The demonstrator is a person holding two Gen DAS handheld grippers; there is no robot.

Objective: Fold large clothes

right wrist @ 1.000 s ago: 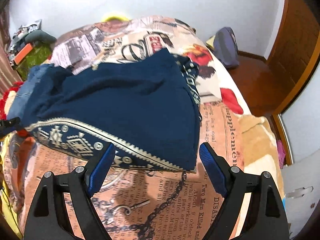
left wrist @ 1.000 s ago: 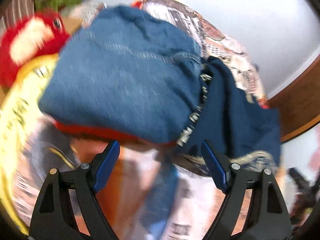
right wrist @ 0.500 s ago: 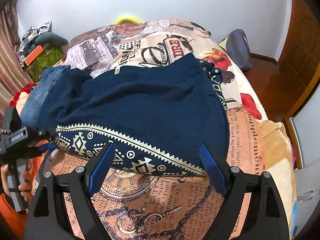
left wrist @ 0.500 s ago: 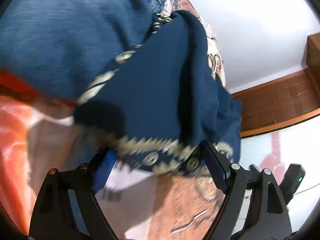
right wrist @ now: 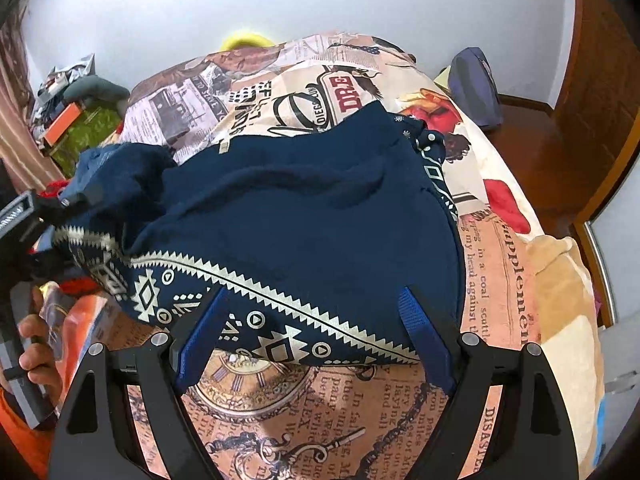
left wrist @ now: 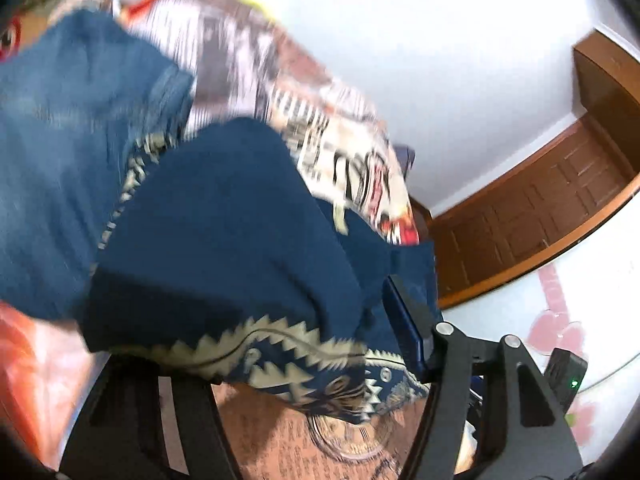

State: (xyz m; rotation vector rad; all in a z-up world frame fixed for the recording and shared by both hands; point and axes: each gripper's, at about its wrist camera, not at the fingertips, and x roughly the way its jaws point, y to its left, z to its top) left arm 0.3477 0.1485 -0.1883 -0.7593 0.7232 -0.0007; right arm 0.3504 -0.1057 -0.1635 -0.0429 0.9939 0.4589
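I have one navy garment (right wrist: 304, 216) with a white zigzag and diamond patterned border spread across the near half of the bed (right wrist: 504, 264), on the newspaper-print bedcover. Its bordered hem runs along the near edge, and the cloth already looks doubled over into a rough rectangle, so I judge at least one fold is in. It is still bunched at the far left corner and is far too wide to be finished; I would say another fold or two and some smoothing are left.

My right hand-held gripper (right wrist: 316, 332) hangs spread wide over the near hem, blue pads on either side of the border, holding nothing.

My left hand-held gripper (left wrist: 264, 336) is at the garment's left end, with the patterned hem draped across its front. Only its right finger (left wrist: 404, 328) shows clearly; the other is buried under cloth and the picture is smeared. From the right wrist view the hem appears to rise toward that gripper, which hints at a grip, but I cannot tell whether it is clamped on the fabric or merely under it.

Counting: one navy garment in work, one pair of folded blue jeans (left wrist: 68, 168) just left of it, touching its edge, with something red beneath. Two grippers. One dark bag (right wrist: 476, 88) on the floor at the far right of the bed.
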